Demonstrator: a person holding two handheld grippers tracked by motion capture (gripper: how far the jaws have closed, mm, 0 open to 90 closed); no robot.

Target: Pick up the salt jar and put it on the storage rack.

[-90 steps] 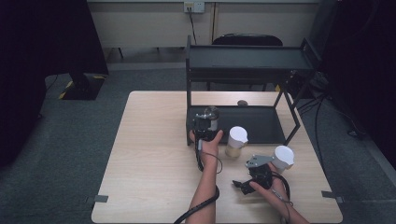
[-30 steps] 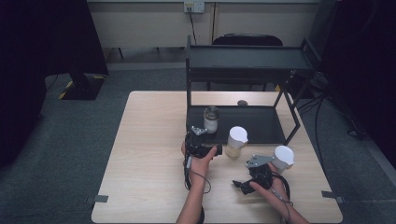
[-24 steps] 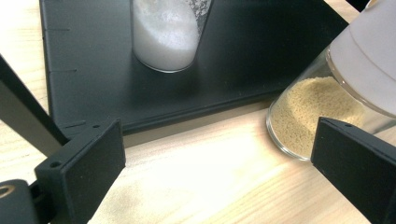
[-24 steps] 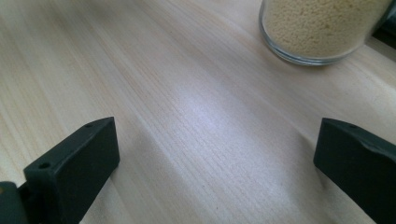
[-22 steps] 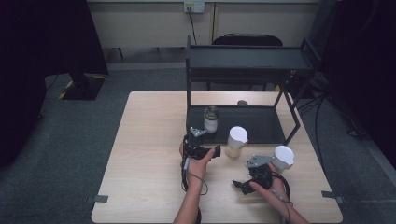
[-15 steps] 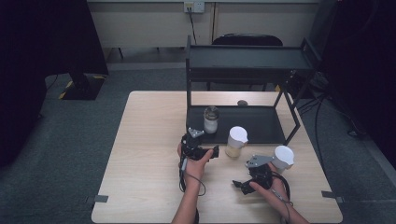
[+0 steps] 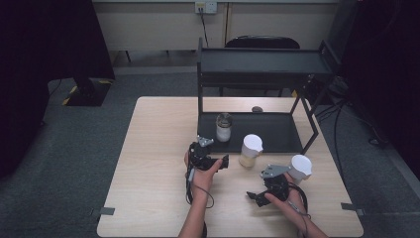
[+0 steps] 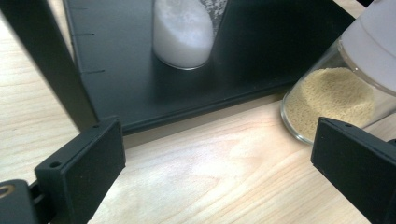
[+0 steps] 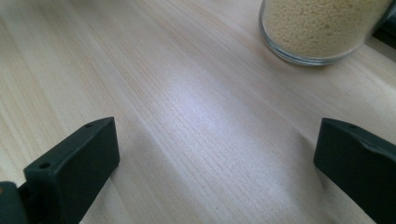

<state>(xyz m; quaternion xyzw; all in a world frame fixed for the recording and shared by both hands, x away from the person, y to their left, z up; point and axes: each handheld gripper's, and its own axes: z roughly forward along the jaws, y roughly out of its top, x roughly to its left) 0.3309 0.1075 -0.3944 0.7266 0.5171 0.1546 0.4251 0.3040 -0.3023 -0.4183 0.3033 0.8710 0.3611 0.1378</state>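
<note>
Left gripper view, white-lidded jar, tan grains

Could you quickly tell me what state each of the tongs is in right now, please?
Left tongs: open, holding nothing.
Right tongs: open, holding nothing.

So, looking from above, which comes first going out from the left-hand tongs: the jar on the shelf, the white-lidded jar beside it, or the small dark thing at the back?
1. Jar on the shelf, with white powder, just ahead of the left tongs.
2. White-lidded jar, on the table to their right; too close to call against the first.
3. Small dark thing, at the table's back, behind the shelf.
</note>
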